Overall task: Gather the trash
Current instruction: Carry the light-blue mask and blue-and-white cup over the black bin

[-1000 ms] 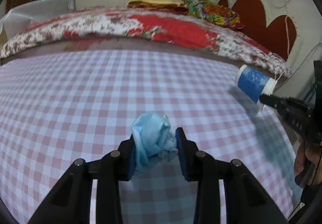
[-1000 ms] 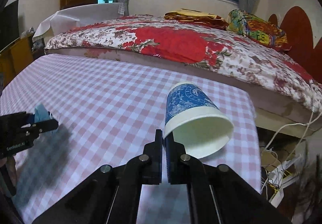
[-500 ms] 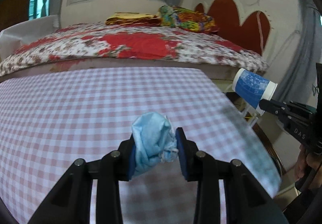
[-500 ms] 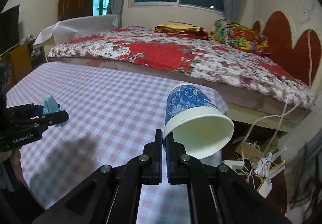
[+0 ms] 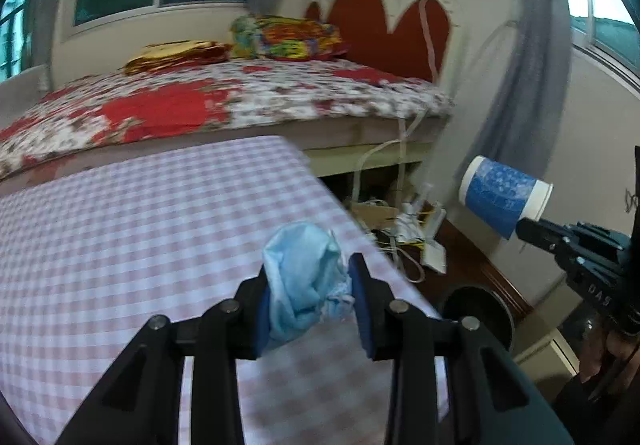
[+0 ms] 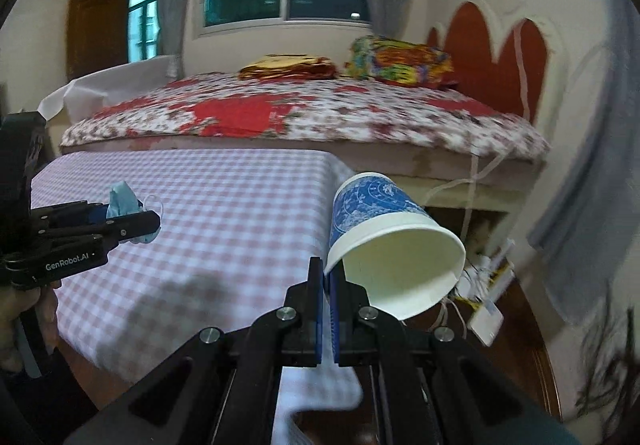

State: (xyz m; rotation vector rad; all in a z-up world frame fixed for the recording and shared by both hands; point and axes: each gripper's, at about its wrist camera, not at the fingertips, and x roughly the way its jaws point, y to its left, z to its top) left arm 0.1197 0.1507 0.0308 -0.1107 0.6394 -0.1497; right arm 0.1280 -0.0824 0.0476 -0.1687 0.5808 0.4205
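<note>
Trash is in both our claws. A crumpled blue mask [image 5: 306,277] sits squeezed between the pads of our left claw [image 5: 308,299], above the checked tabletop [image 5: 140,229]. Our right claw [image 6: 327,299] is pinched tight on the rim of a blue paper cup [image 6: 372,213], tipped sideways past the tabletop's edge. We should keep both grips firm and carry them steady to the dark round bin [image 5: 478,309] below, we think.

Dark round bin [image 5: 478,311] half behind the left claw's arm; motion-blurred bedspread [image 6: 360,117].
</note>
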